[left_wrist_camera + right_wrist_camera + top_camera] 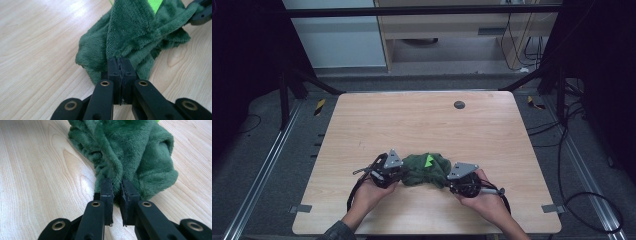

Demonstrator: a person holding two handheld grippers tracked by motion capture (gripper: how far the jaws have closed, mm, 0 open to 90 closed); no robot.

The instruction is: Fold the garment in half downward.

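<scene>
**Both claws on the green fleece, near edge of the bench**

The bench (pixel 422 120) is bare pale wood apart from a small dark round disc (pixel 459 104) set far back, right of centre. Near my edge, about midway across, lies the dark green fleece cloth (pixel 427 170), bunched in a heap, with a bright green tag (pixel 429 160) showing on top.

My left claw (pixel 399 172) sits at the heap's left end, and the left gripper view shows its jaws pressed tight together on a thin fold of the cloth (pixel 132 32). My right claw (pixel 451 181) is at the right end; its jaws (pixel 116 195) are clamped on a thicker gather of pile (pixel 125 147), with a narrow gap left between them.

The risk I see is uneven hold. If I pull the two ends apart, the thin fold on the left could slide out, or I may have caught several layers on the right, so the cloth would come up twisted rather than spreading flat.
</scene>
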